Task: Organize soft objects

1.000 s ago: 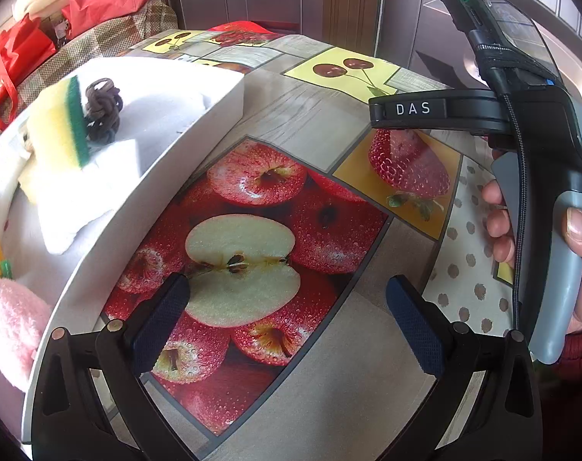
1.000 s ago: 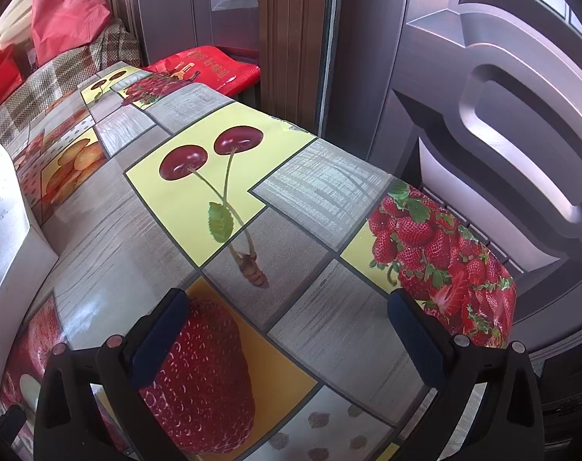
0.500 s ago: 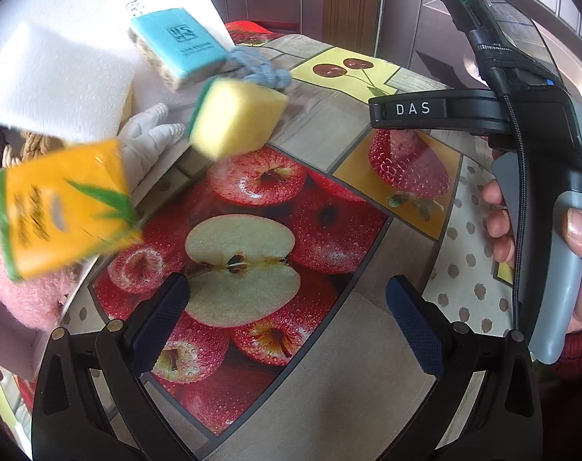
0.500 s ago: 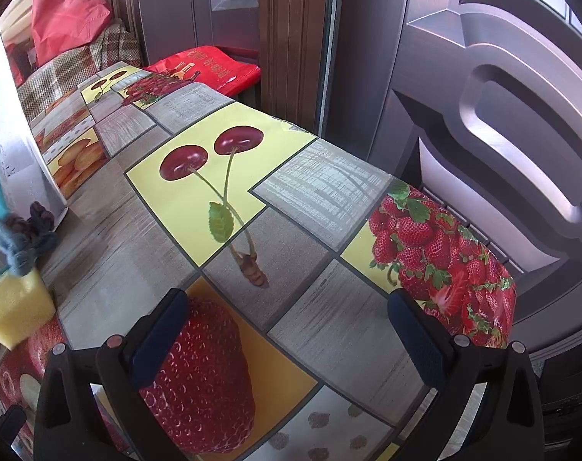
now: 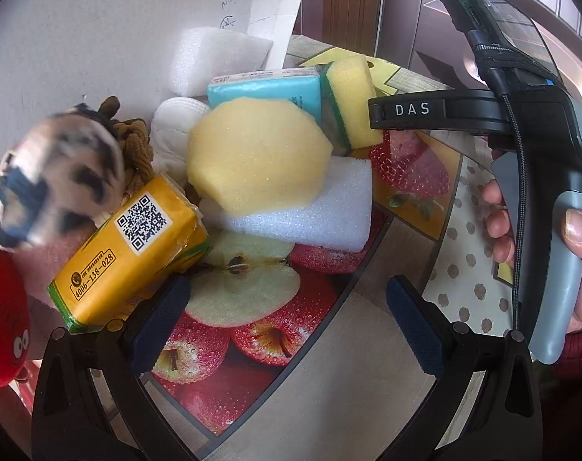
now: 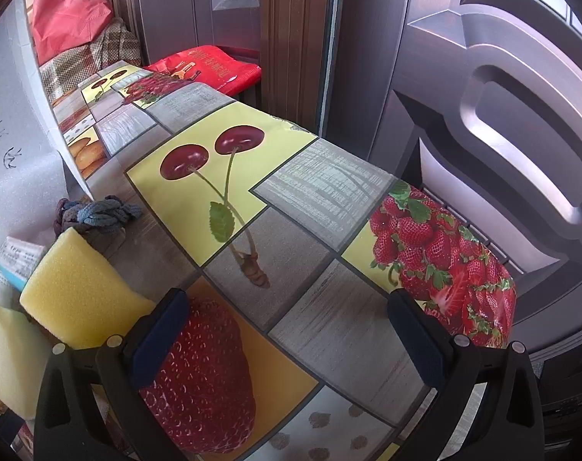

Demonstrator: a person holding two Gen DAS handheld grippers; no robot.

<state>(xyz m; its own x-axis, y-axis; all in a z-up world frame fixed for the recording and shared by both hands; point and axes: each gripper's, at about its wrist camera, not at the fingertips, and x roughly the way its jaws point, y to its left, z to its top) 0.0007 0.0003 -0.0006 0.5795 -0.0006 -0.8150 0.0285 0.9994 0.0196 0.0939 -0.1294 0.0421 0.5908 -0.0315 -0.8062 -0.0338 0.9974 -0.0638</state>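
Both pairs of fingers are spread wide, and nothing is held between them: the left gripper (image 5: pixel 287 320) is poised over the apple print of the tablecloth (image 5: pixel 352 392), and the right gripper (image 6: pixel 287 336) is held over the strawberry and cherry panels.

From the left wrist view, a big white foam box (image 5: pixel 99 30) is seen tipped up at eleven o'clock, with a heap of soft things spilled below it. A white foam slab (image 5: pixel 329 211) is lying at the centre, and a pale yellow sponge (image 5: pixel 252 153) is caught on top of it, slightly blurred. At eight o'clock an orange tissue pack (image 5: pixel 133 253) is lying just beside the left finger. A spotted plush toy (image 5: pixel 60 176), badly blurred, is seen at nine o'clock, and a red plush (image 5: pixel 3 322) is cut by the frame edge below it. A blue tissue pack (image 5: pixel 268 90) and a yellow-green scouring sponge (image 5: pixel 352 100) are packed together at twelve o'clock, a second white foam block (image 5: pixel 214 57) behind them. A brown knotted rope (image 5: pixel 135 150) and a white glove (image 5: pixel 176 130) are tucked between plush toy and sponge.

From the right wrist view, a blue knotted rope (image 6: pixel 99 213) is spotted at nine o'clock, against the box.
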